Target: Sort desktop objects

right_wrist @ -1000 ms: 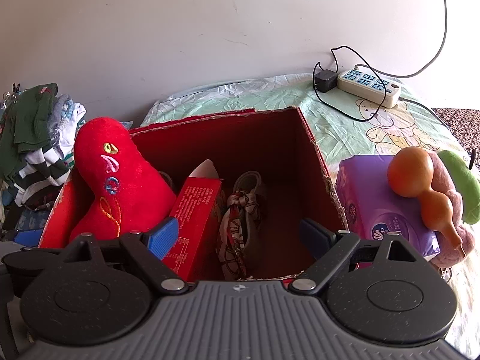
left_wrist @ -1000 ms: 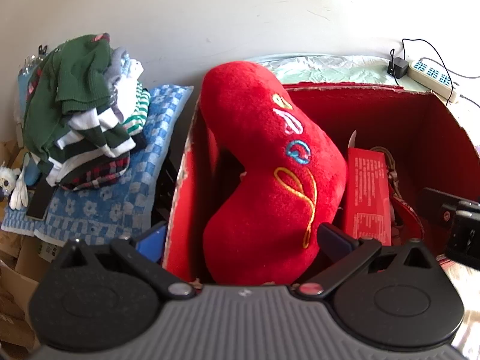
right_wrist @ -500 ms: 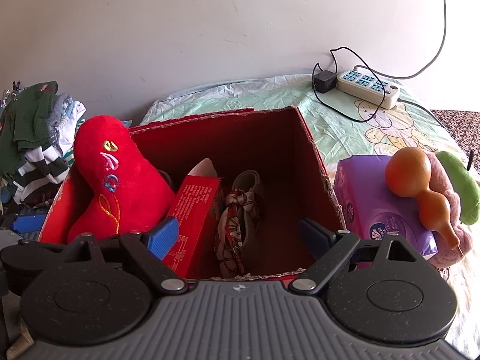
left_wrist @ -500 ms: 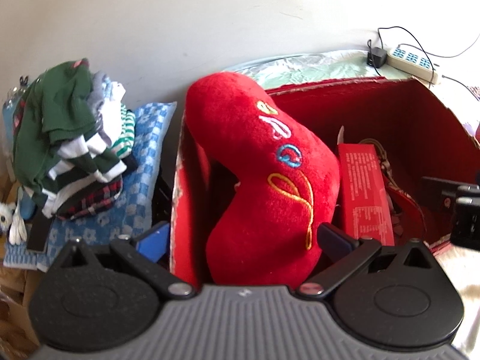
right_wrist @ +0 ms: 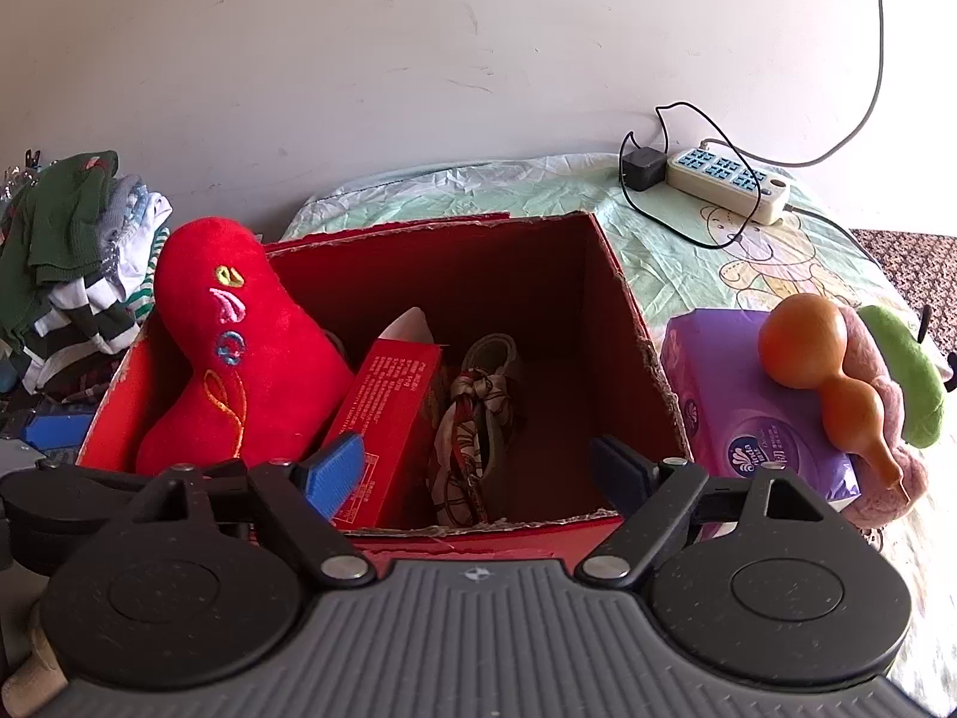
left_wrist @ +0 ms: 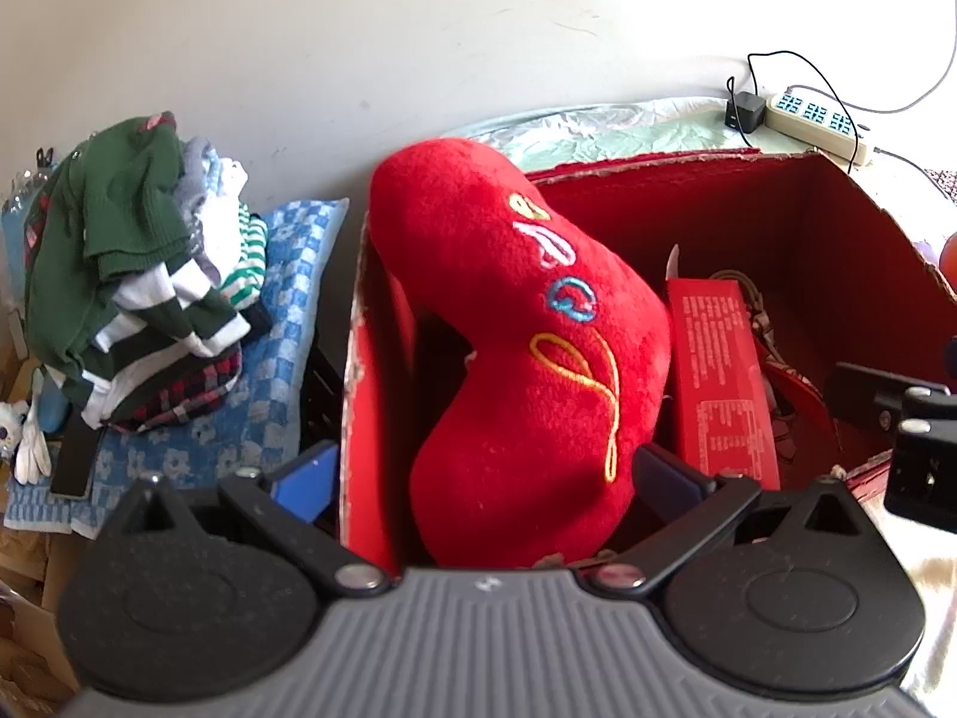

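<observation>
A red cardboard box (right_wrist: 634, 323) (left_wrist: 867, 239) holds a red plush toy (left_wrist: 526, 347) (right_wrist: 239, 359), a red carton (left_wrist: 721, 377) (right_wrist: 389, 413) and a patterned shoe (right_wrist: 478, 413). My left gripper (left_wrist: 487, 478) is open, its fingers either side of the plush's lower end near the box's left wall. My right gripper (right_wrist: 478, 472) is open and empty over the box's near rim. Right of the box lie a purple tissue pack (right_wrist: 741, 413), an orange gourd (right_wrist: 825, 377), a pink plush (right_wrist: 885, 419) and a green plush (right_wrist: 903, 371).
A pile of folded clothes (left_wrist: 131, 281) sits on a blue checked cloth (left_wrist: 251, 395) left of the box. A white power strip (right_wrist: 727, 182) with a black charger and cables lies on the green bedsheet (right_wrist: 688, 251) by the wall.
My left gripper has drawn back and risen a little from the plush, so more of the box shows. The right gripper has barely moved.
</observation>
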{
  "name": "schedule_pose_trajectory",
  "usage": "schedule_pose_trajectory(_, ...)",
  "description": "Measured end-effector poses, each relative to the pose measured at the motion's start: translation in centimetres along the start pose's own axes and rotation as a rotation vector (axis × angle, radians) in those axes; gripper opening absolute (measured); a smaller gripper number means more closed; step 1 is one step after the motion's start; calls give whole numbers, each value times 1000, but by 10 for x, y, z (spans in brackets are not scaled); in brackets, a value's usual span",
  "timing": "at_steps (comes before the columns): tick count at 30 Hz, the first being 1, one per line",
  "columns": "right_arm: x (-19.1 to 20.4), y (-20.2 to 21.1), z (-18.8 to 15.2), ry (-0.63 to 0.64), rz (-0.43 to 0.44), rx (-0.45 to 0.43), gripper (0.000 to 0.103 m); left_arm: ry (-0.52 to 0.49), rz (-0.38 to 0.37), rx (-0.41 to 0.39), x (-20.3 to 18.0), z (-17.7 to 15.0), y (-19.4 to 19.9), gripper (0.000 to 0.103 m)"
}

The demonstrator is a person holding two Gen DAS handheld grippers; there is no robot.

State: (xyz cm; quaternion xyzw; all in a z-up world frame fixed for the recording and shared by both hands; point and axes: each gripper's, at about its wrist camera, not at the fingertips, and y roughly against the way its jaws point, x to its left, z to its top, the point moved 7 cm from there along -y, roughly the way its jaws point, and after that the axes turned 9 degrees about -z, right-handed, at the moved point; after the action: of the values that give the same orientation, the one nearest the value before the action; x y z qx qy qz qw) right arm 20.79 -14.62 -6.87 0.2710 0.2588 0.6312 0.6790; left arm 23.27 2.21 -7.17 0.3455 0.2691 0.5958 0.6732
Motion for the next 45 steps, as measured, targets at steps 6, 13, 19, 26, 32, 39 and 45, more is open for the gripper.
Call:
schedule_pose_trajectory(6, 0, 1, 4, -14, -2, -6, 85, 8, -4, -5, 0, -1, 1, 103)
schedule_pose_trajectory(13, 2, 3, 7, -8, -4, -21, 85, 4, 11, -4, -1, 1, 1, 103)
schedule_pose_trajectory(19, 6, 2, 10, -10, 14, -14, 85, 22, 18, 0, 1, 2, 3, 103)
schedule_pose_trajectory(26, 9, 3, 16, -6, 21, -20, 85, 35, 33, 0, 1, 4, 6, 103)
schedule_pose_trajectory(32, 9, 3, 18, -8, 20, -9, 86, 61, 35, 6, 4, 5, 6, 102)
schedule_pose_trajectory(39, 7, 3, 18, -7, 8, -6, 86, 62, 25, 2, 2, 5, 8, 102)
schedule_pose_trajectory(45, 7, 5, 17, -4, 3, -7, 86, 52, 21, -4, -2, 4, 11, 102)
